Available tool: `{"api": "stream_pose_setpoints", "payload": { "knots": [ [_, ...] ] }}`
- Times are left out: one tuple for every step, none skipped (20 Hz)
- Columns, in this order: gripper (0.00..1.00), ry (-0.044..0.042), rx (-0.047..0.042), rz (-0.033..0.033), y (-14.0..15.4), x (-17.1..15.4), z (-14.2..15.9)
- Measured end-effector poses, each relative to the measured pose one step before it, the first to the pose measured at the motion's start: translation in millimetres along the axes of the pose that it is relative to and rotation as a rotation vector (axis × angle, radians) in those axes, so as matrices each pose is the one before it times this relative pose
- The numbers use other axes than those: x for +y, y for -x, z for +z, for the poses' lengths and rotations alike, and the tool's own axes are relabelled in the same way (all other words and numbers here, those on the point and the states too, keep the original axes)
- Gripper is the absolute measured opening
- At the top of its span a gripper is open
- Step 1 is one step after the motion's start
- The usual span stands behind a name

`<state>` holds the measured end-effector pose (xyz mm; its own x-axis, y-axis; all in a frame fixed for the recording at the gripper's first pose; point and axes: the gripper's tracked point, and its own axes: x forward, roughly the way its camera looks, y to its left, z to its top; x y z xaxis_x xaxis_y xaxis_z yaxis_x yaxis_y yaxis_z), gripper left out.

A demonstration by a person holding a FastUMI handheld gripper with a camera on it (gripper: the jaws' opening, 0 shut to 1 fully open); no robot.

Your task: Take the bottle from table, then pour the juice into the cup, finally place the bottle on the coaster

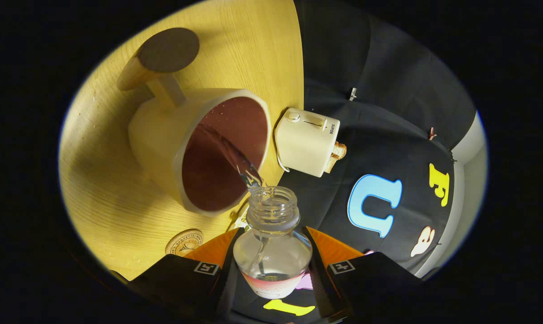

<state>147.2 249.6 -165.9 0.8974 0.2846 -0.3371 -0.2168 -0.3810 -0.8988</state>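
My gripper (271,265) is shut on a clear plastic bottle (272,243), which lies tipped over between the fingers with its open threaded neck pointing ahead. A thin stream of clear liquid (235,157) runs from the neck into a cream cup (199,148) with a dark reddish inside, just beyond the fingers on the wooden table (109,189). The cup's handle points away from me. A round dark coaster (168,49) lies on the table beyond the cup. The whole view is rolled sideways.
A cream toaster (307,141) with bread in its slots stands by the table's edge, close beside the cup's rim. A round printed wooden disc (184,243) lies on the table near one finger.
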Motion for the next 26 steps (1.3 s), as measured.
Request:
{"api": "stream_pose_setpoints", "payload": {
  "knots": [
    [0.73,0.00999,-0.00253,-0.00145,0.41,-1.11,-0.54],
    [0.73,0.00681,-0.00104,-0.00088,-0.84,-0.53,-0.14],
    [0.73,0.00414,-0.0008,-0.00087,0.38,-1.16,-1.06],
    [0.73,0.00395,-0.00012,-0.00034,-0.52,-1.12,0.32],
    [0.73,0.00443,-0.00002,-0.0017,0.39,-0.74,-0.47],
    [0.73,0.00352,-0.0003,-0.00096,0.13,-0.97,0.37],
    [0.73,0.00416,-0.00075,-0.00105,0.12,-0.47,0.13],
    [0.73,0.0064,-0.00185,-0.00152,-1.26,-1.26,0.58],
    [0.73,0.0074,-0.00458,-0.0029,0.48,-0.87,0.31],
    [0.73,0.00515,-0.00588,-0.00528,-0.5,-1.5,1.3],
    [0.73,0.00291,-0.00049,-0.00193,-0.39,-0.92,-0.68],
    [0.73,0.00238,0.00184,-0.0028,-1.38,-1.18,-0.93],
    [0.73,0.00294,0.00088,-0.00226,-0.59,-1.2,-0.9],
    [0.73,0.00477,-0.00275,-0.00384,-1.32,-1.88,0.32],
    [0.73,0.00879,-0.00653,-0.00516,-1.12,-2.69,0.14],
    [0.73,0.01224,-0.00779,-0.00469,-0.28,-1.45,0.73],
    [0.73,0.01352,-0.0057,-0.00564,-0.27,-2.51,0.0],
    [0.73,0.01001,-0.00271,-0.00418,-1.47,-1.96,-0.48],
    [0.73,0.00611,-0.00091,-0.00308,-0.04,-1.39,-1.45],
    [0.73,0.00564,-0.00117,-0.00509,-0.13,-1.7,-1.68],
    [0.73,0.00686,-0.00215,-0.00333,0.54,-1.77,-1.13],
    [0.73,0.00882,-0.0022,-0.00496,0.78,-1.97,-0.13],
    [0.73,0.00939,-0.00172,-0.004,1.8,-1.77,-0.97],
    [0.73,0.00917,-0.00156,-0.00434,-0.98,-1.4,-1.08],
    [0.73,0.00893,-0.00161,-0.00109,1.17,-0.71,-0.68],
    [0.73,0.00923,-0.00221,-0.0029,-0.67,-1.33,-0.87]
  ]
}}
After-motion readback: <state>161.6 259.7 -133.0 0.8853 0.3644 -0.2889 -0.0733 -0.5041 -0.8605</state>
